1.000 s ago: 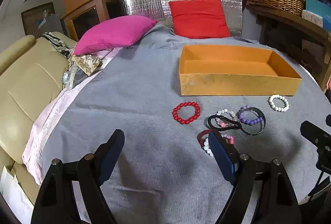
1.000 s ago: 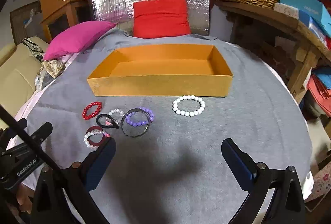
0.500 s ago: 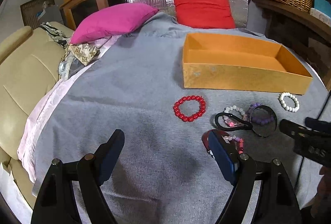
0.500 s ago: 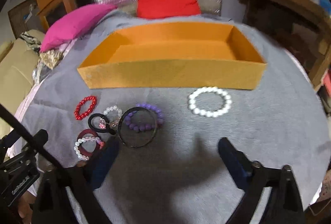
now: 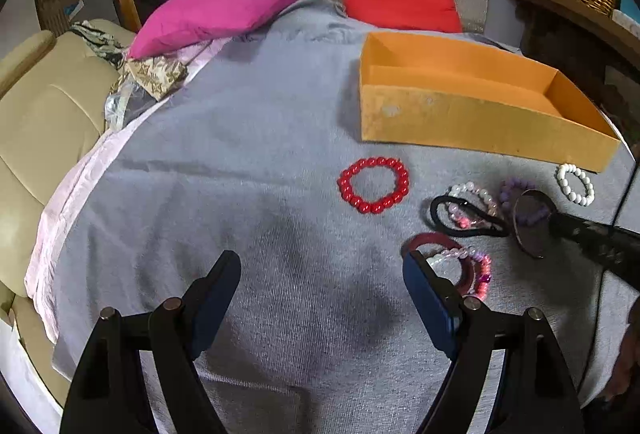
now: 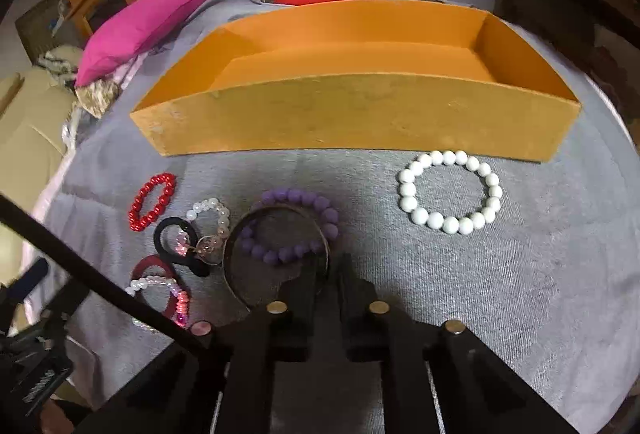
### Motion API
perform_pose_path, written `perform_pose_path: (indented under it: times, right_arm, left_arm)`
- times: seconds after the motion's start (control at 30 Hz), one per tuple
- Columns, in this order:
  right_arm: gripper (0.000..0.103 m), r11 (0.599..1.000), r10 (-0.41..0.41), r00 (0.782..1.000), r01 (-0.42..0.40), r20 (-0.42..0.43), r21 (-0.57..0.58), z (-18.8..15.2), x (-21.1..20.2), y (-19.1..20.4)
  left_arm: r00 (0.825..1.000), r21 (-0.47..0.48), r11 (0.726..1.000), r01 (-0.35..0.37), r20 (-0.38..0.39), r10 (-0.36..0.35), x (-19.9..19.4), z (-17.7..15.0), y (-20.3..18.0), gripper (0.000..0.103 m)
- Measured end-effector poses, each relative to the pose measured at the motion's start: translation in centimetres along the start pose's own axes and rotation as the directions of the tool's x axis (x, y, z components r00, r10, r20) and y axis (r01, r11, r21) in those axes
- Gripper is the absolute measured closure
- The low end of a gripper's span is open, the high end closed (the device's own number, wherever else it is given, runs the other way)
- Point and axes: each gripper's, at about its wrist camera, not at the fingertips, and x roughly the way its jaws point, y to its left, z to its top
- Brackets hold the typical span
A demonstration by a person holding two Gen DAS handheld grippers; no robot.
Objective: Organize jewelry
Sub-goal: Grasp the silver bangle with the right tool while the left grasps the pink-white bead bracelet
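A thin dark bangle (image 6: 276,254), a plain hard hoop, is gripped at its near rim by the right tongs (image 6: 330,270), whose jaws have just been closing and are now drawn almost together on it; in the left wrist view the same bangle (image 5: 530,224) is seen at the tip of the right tongs (image 5: 560,224), its far edge overlapping a bracelet of matte purple beads (image 6: 296,226). Just left of it a black elastic loop (image 6: 180,246) is tangled with a bracelet of clear and pale pink beads (image 6: 212,218), and nearer the camera a dark red band (image 6: 154,268) lies under a pink and clear beaded bracelet (image 6: 164,294). A glossy red bead bracelet (image 5: 374,185) is set apart on open cloth, and a white bead bracelet (image 6: 450,191) lies alone to the right, close to the front wall of an orange box (image 6: 360,117), a long shallow open-topped tray with flat matte walls. Everything rests on a grey knitted cloth (image 5: 240,161) spread over a bed-like surface, its left edge bordered by a pale pink sheet (image 5: 68,193). The left tongs (image 5: 320,274) are held wide with nothing between the blue pads, above bare cloth, the dark red band just beside the right-hand pad; broad free room lies to the left and in front.
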Motion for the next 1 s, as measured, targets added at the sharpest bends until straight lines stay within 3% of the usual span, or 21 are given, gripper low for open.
perform_pose_path:
  times: [0.3, 0.5, 0.57, 0.6, 0.63, 0.7, 0.83, 0.9, 0.93, 1.0]
  right_arm:
    - [0.093, 0.992, 0.073, 0.996, -0.077, 0.049, 0.1, 0.4, -2.5, -3.9]
    - [0.089, 0.982, 0.136, 0.99, -0.14, 0.041, 0.129, 0.2, -2.8, -4.5]
    - [0.072, 0.985, 0.133, 0.99, -0.137, 0.042, 0.103, 0.2, -2.9, -3.9]
    - [0.046, 0.986, 0.133, 0.99, -0.136, 0.039, 0.094, 0.3, -2.9, -3.5]
    - [0.031, 0.987, 0.134, 0.99, -0.137, 0.044, 0.087, 0.3, -2.9, -3.2]
    - [0.03, 0.99, 0.127, 0.99, -0.13, 0.067, 0.056, 0.2, -3.2, -2.7]
    - [0.03, 0.99, 0.143, 0.989, -0.144, 0.023, 0.013, -0.3, -2.5, -1.7]
    - [0.03, 0.99, 0.138, 0.99, -0.138, -0.003, -0.005, -0.4, -1.8, -1.1]
    - [0.03, 0.99, 0.137, 0.991, -0.137, -0.009, -0.012, -0.5, -1.6, -0.8]
    - [0.03, 0.991, 0.13, 0.991, -0.13, -0.018, -0.029, -0.6, -1.2, -0.2]
  left_arm:
    - [0.999, 0.01, 0.999, 0.03, -0.043, -0.03, 1.0, -0.6, -0.4, 0.019]
    - [0.989, 0.009, 0.994, 0.107, -0.101, -0.105, 2.3, -0.5, -1.6, 0.019]
    - [0.983, -0.014, 0.991, 0.132, -0.127, -0.133, 2.9, -0.5, -1.7, 0.019]
    - [0.981, -0.02, 0.99, 0.142, -0.133, -0.143, 3.2, -0.5, -1.8, 0.019]
    - [0.98, -0.015, 0.989, 0.144, -0.136, -0.145, 3.3, -0.6, -1.9, 0.019]
    - [0.98, 0.001, 0.989, 0.147, -0.134, -0.146, 3.5, -0.5, -2.1, 0.019]
    - [0.977, 0.016, 0.983, 0.183, -0.114, -0.18, 3.5, -0.5, -2.1, 0.021]
    - [0.97, 0.019, 0.975, 0.221, -0.104, -0.218, 3.4, -0.5, -1.9, 0.049]
    - [0.964, 0.021, 0.968, 0.249, -0.102, -0.246, 3.3, -0.5, -1.9, 0.056]
    - [0.956, 0.022, 0.959, 0.281, -0.097, -0.278, 3.1, -0.7, -1.7, 0.08]
